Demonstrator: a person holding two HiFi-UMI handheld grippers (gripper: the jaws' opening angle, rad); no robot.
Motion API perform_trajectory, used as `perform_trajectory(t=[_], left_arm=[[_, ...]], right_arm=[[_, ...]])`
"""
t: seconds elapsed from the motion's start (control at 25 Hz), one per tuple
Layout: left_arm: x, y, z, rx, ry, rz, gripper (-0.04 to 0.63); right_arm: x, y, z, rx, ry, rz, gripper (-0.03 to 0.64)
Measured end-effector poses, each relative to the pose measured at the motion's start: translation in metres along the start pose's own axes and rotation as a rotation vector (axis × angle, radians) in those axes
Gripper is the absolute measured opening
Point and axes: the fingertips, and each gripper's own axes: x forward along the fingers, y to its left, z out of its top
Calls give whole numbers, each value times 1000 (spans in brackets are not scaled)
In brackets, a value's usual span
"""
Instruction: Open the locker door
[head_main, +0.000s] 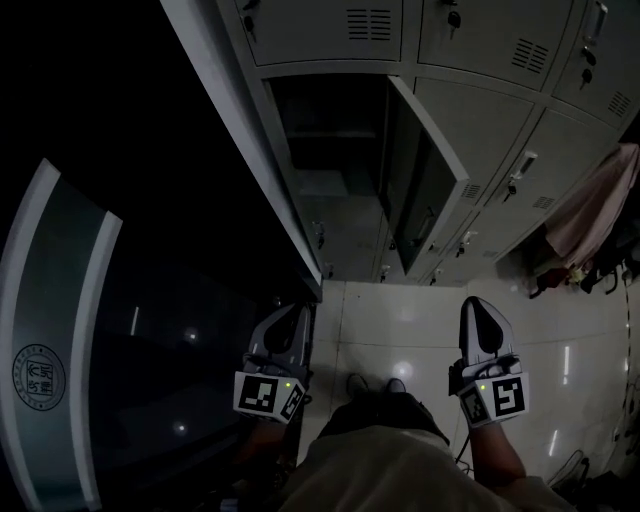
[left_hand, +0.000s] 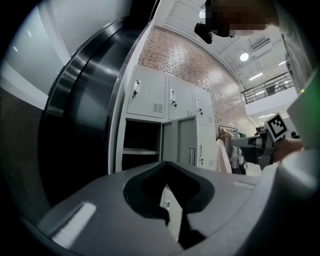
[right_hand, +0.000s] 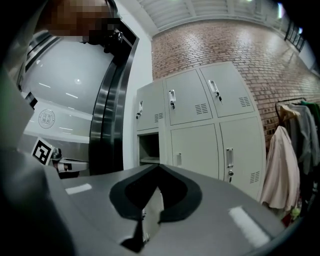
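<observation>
We see the grey metal locker door (head_main: 425, 190) standing open ahead of us, swung out to the right of its dark shelved compartment (head_main: 330, 150), just below the top row of the grey locker bank (head_main: 480, 40). Well back, over the pale tiled floor (head_main: 400, 320), the left claw (head_main: 290, 315) and right claw (head_main: 478, 305) are each closed tight on nothing.

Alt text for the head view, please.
A grey locker door stands open in a bank of lockers, seen from above. The left gripper and right gripper, fingers shut and empty, are held low over a glossy tiled floor; a pink garment hangs at right.
</observation>
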Motion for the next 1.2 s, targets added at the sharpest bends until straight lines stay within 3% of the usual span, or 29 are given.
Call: perform_trajectory(t=[0.24,0.44,0.72,1.0,1.2], left_arm=[[-23,-20,13,11,-29,-11,61],[-41,-50,29,22,-41,-8,61],[-99,-147,71,55,-57,-56,61],[-219,-272,138,21,-81,-123,61],[-291,-332,164,42,-71,-122,61]], right_arm=[[-30,-4,4,-22,2,-27,2],[-65,4,33,-12,-42,-16,0],[-187,7,71,-54,-46,-40,0],[-349,39,144,-71,-75,-38,0],[-437,63,179,-72,-80,-41,0]])
